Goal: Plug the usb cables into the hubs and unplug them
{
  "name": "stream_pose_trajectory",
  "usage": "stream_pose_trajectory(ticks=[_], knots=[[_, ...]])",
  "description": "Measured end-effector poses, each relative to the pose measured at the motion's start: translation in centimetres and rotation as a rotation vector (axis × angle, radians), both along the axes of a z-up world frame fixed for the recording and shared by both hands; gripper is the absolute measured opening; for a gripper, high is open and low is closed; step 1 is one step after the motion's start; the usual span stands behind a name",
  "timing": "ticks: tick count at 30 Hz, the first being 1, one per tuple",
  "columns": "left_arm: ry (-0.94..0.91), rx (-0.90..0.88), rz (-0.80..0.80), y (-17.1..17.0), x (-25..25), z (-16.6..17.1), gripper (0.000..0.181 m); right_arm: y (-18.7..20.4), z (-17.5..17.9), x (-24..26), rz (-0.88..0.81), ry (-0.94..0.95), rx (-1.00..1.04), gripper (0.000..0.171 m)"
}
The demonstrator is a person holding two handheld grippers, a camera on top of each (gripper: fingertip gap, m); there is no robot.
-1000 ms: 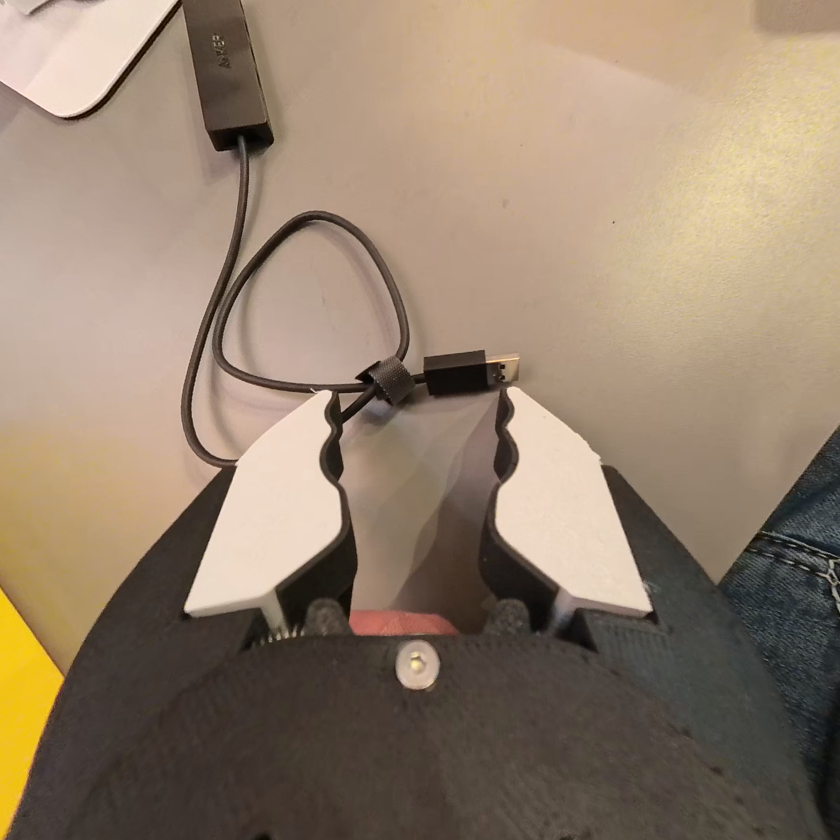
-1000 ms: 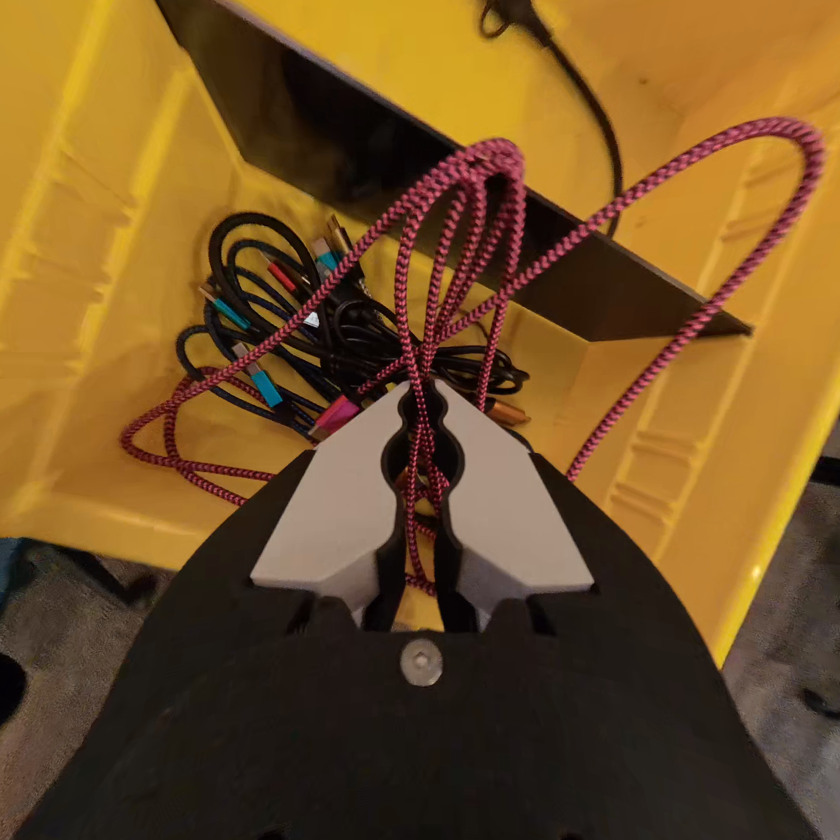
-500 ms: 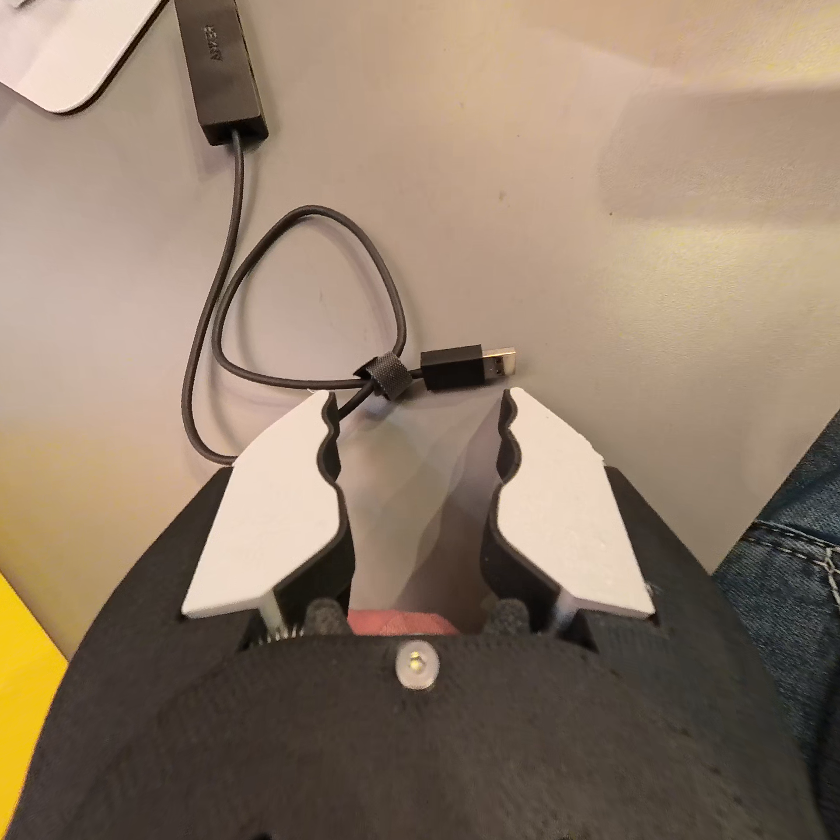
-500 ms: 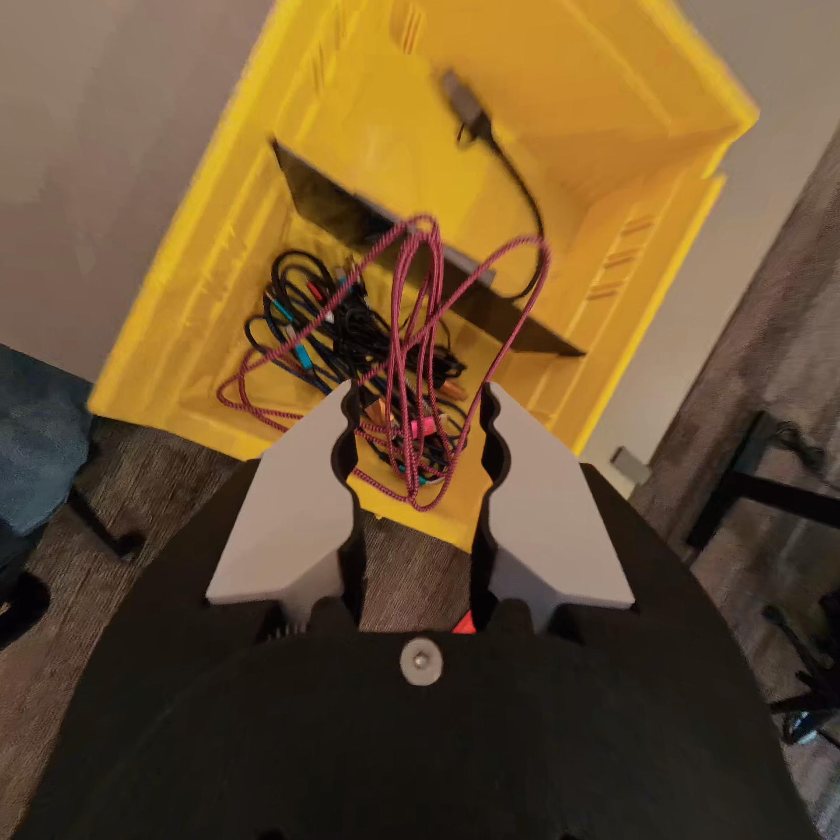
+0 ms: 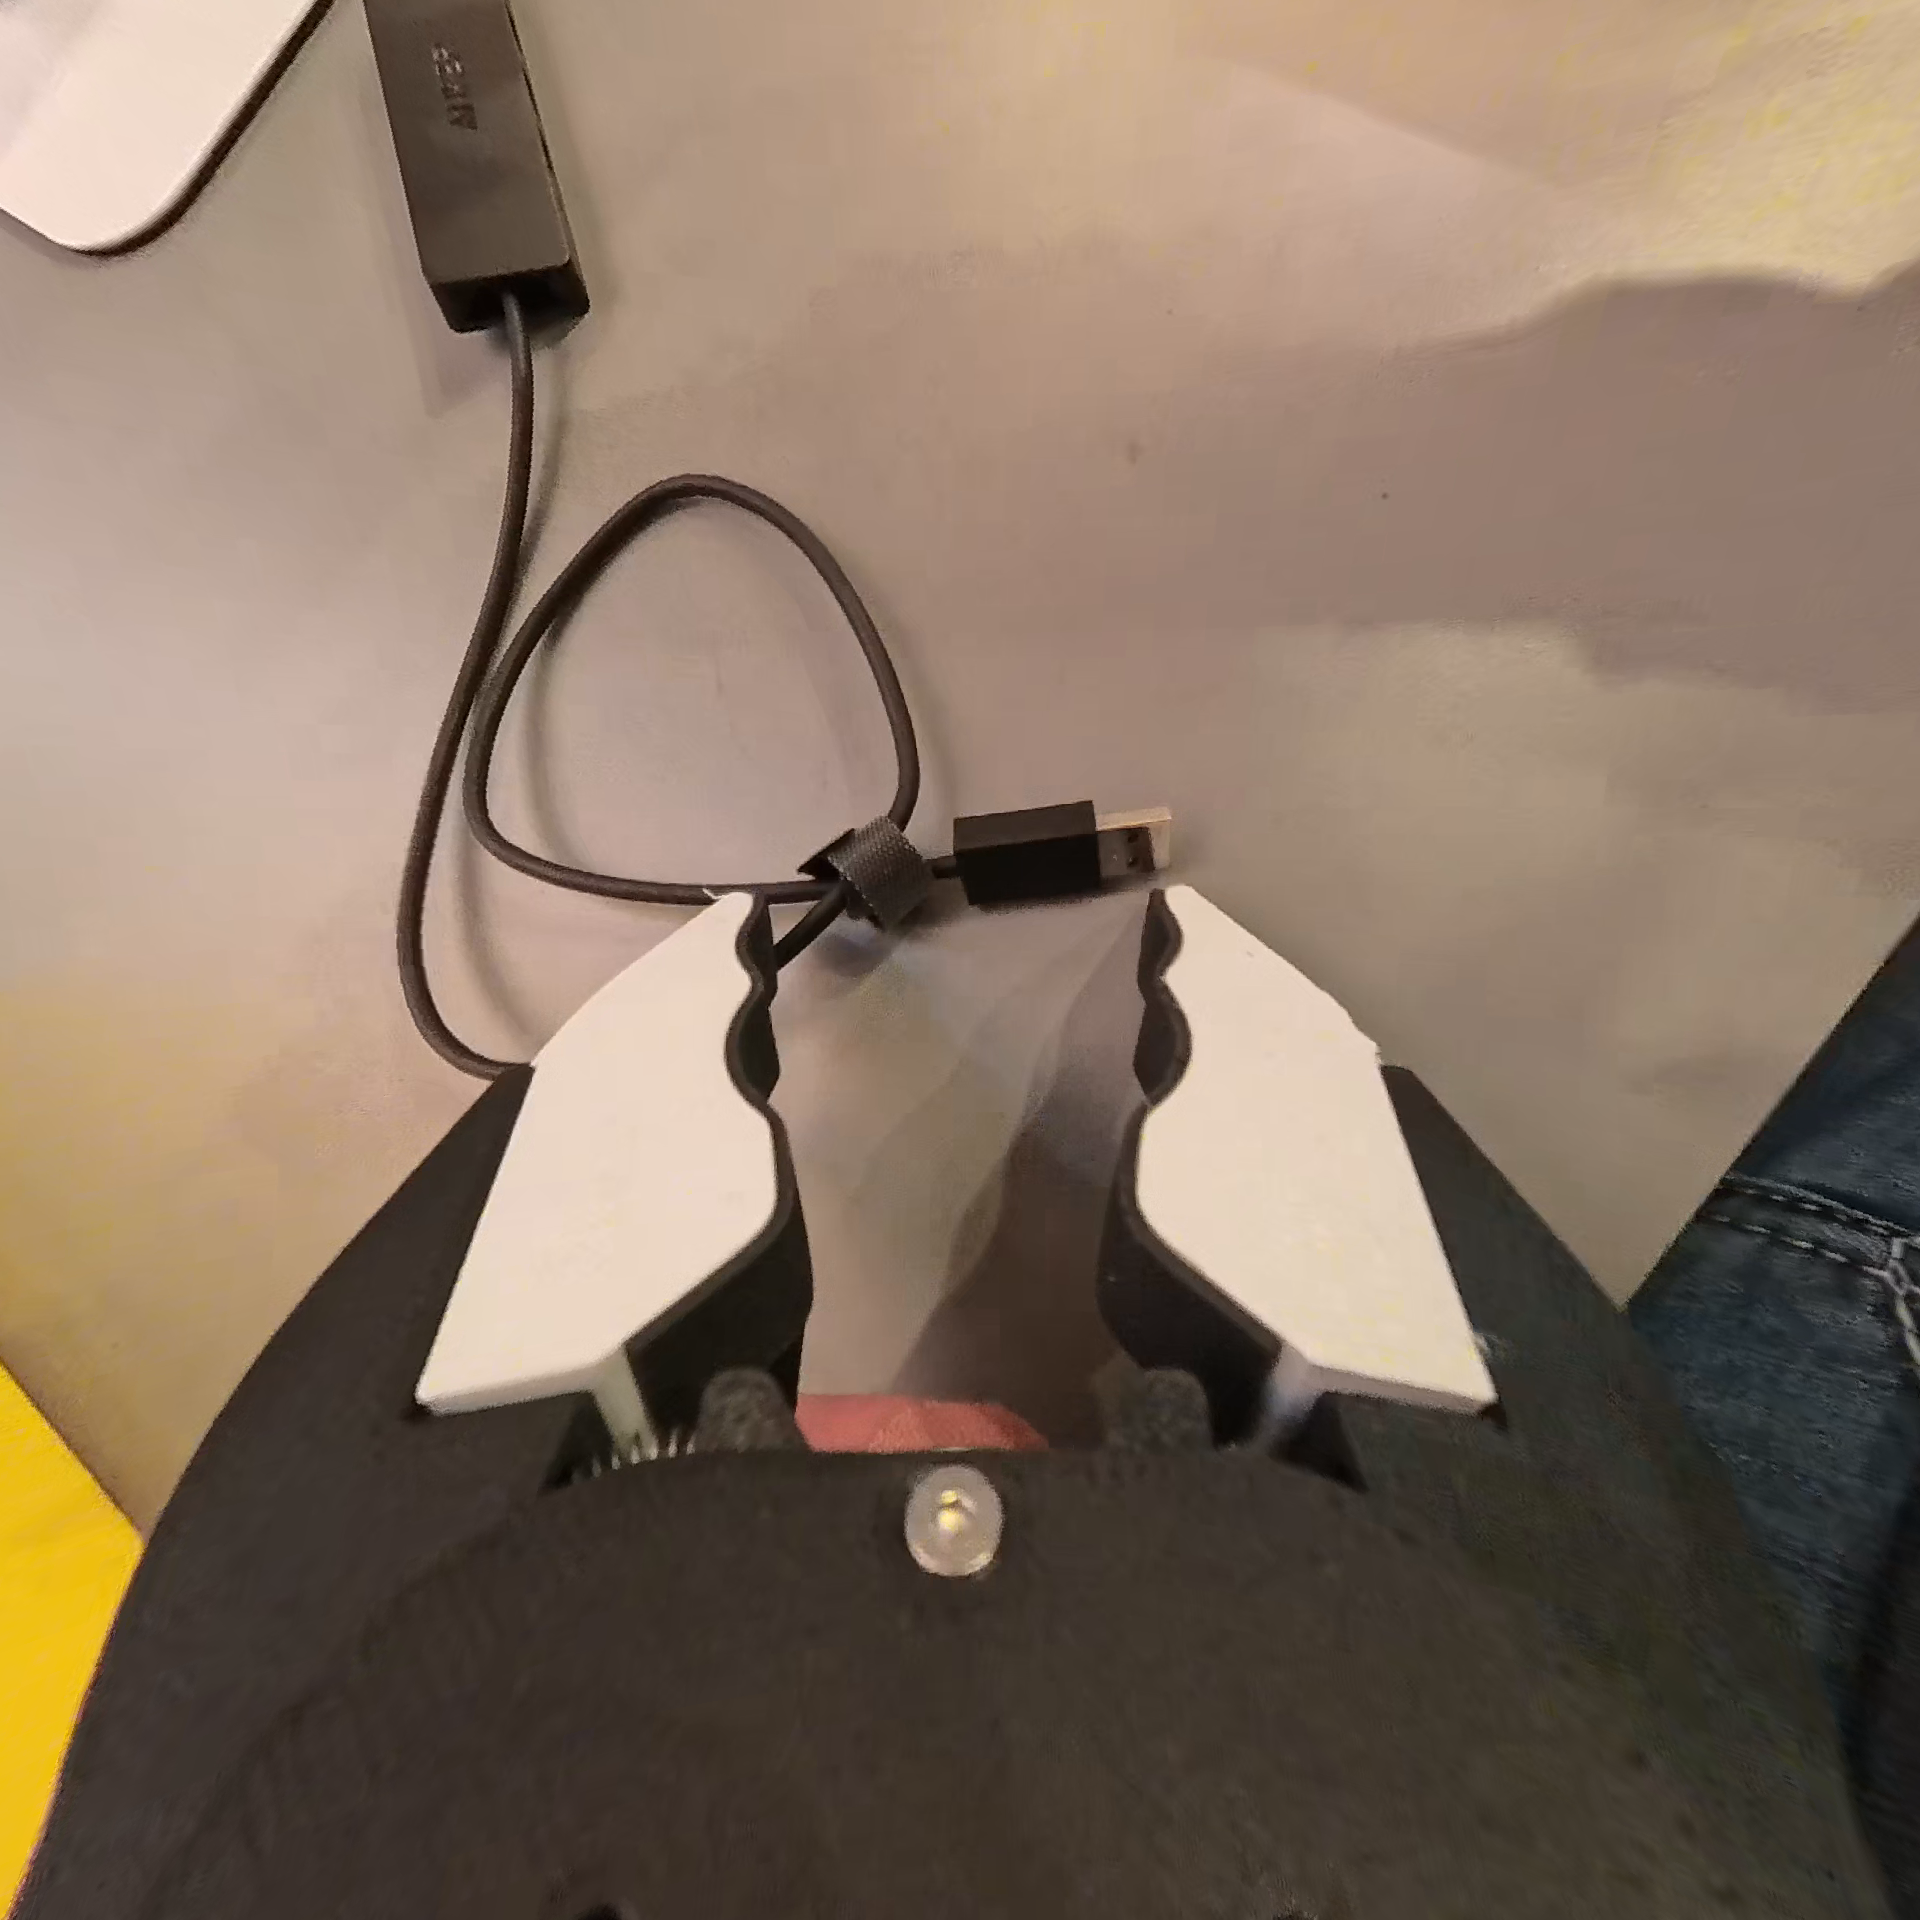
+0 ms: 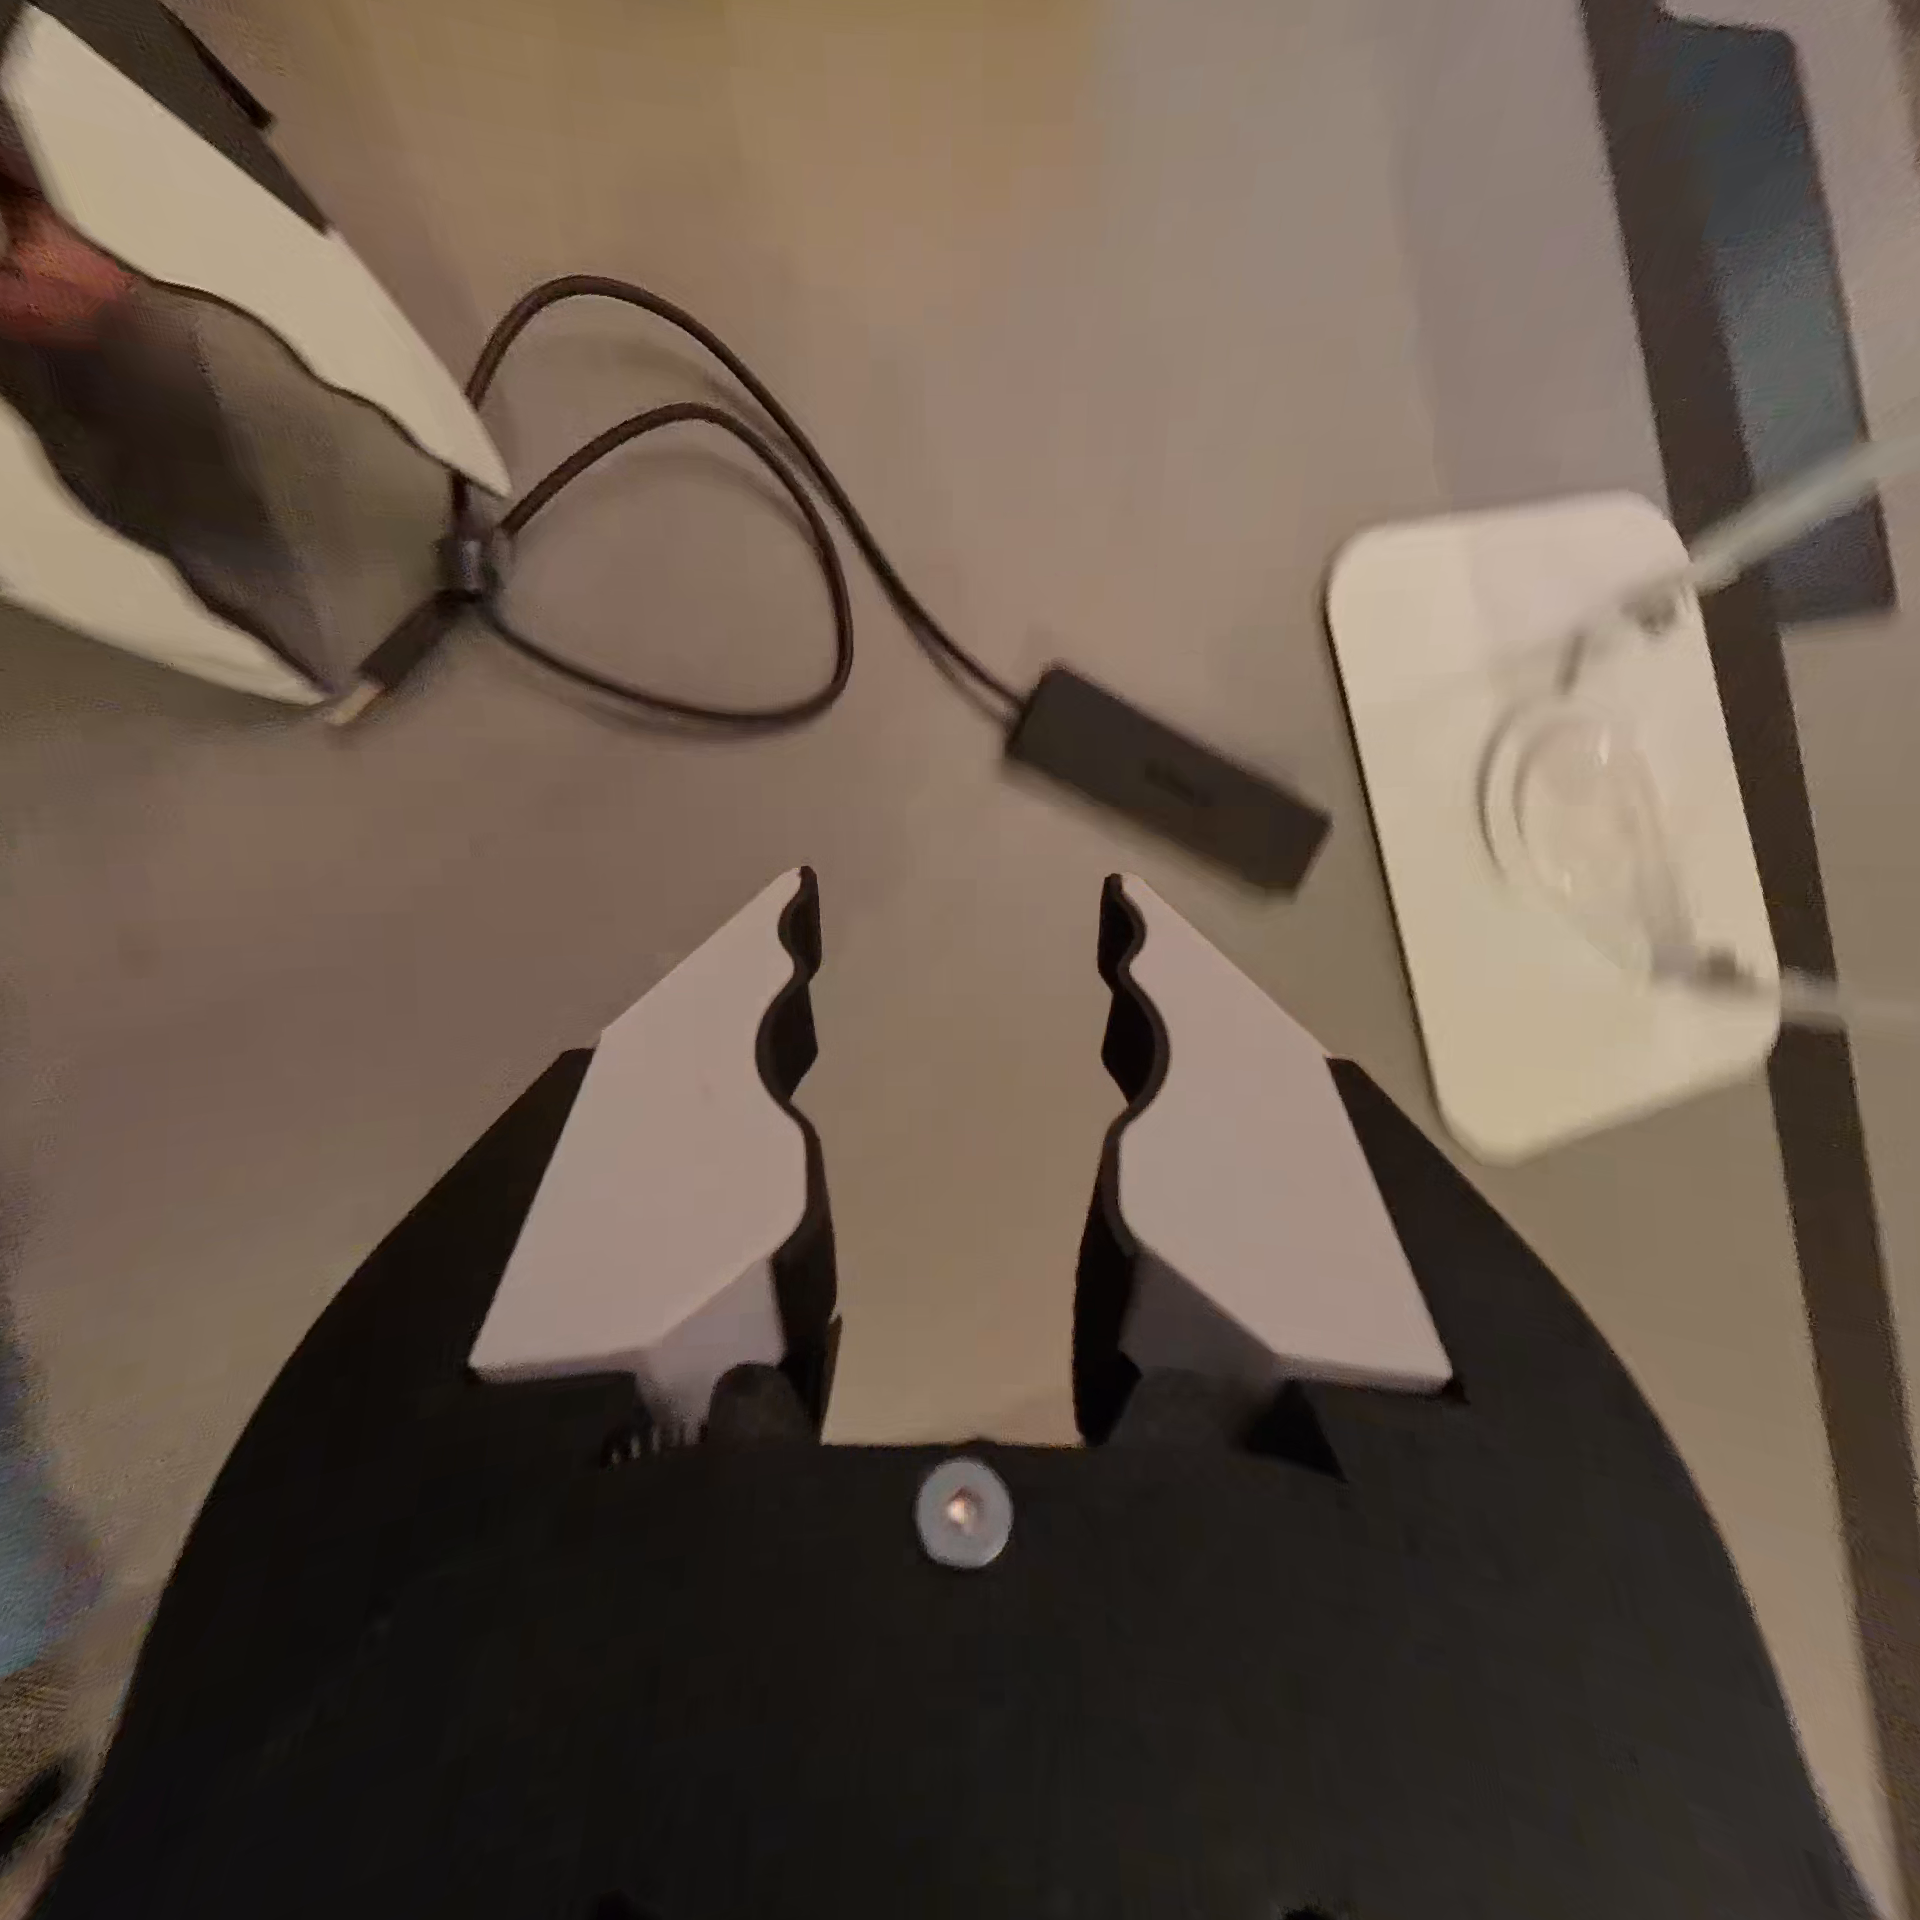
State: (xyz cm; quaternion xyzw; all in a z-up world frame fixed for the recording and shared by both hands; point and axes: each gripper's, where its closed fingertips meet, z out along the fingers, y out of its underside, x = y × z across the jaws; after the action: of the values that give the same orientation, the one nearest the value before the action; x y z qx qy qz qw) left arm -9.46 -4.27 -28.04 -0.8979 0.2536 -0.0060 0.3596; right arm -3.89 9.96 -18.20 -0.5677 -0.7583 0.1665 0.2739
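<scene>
Left hand-held gripper (image 5: 951, 914): its fingers stand apart with nothing between them, hovering low over the bench (image 5: 1351, 520) just short of the plug (image 5: 1060, 852).
Right hand-held gripper (image 6: 956, 883): its fingers are also apart and empty, above bare bench near the black hub (image 6: 1164, 779).
Task's things: the black hub lies flat on the bench; its own cord (image 5: 665, 665) loops round and is bound by a strap (image 5: 873, 868); the plug at the cord's end lies free, in no socket.
Step in hand: judged from the layout, the left one is about to pick up the plug.
Doing it well: it should close on the black plastic body, not the metal tip or the strap, and square to the flat faces so the plug does not twist. The bound loop will likely drag along, so a slow lift suits it.
Risk: the nearer finger sits over the cord by the strap and could pinch cord instead of plug.
Only the left wrist view shows: the plug's metal tip in sharp detail, a yellow edge (image 5: 52, 1558) at lower left, and denim (image 5: 1787, 1247) at right.
Only the right wrist view shows: the whole hub, a white box (image 6: 1538, 810) with a clear cable beside it, and a dark strip along the bench's far side; this view is blurred.
</scene>
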Motion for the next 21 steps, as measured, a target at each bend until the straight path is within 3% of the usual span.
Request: stream_pose_trajectory(ticks=[3, 6, 11, 16, 21], knots=[[0.013, 0.000, -0.007, 0.0, 0.0, 0.0, 0.067, 0.0, -4.6, -5.5, 0.187, -0.083, 0.053, 0.043], [0.023, 0.005, -0.017, -0.1, 0.1, 0.1, 0.067, 0.4, -8.8, -7.8, 0.305, -0.223, 0.084, 0.033], [-0.004, -0.004, -0.024, 0.0, 0.1, 0.0, 0.069, 0.6, -10.3, -9.6, 0.359, -0.259, 0.009, 0.004], [0.014, 0.006, -0.029, 0.2, -0.3, 0.1, 0.073, 1.1, -9.2, -9.3, 0.291, -0.224, -0.035, 0.001], [0.024, 0.039, -0.040, 0.3, -0.5, 0.6, 0.074, 1.9, -0.8, -7.8, 0.178, -0.022, -0.002, 0.000]])
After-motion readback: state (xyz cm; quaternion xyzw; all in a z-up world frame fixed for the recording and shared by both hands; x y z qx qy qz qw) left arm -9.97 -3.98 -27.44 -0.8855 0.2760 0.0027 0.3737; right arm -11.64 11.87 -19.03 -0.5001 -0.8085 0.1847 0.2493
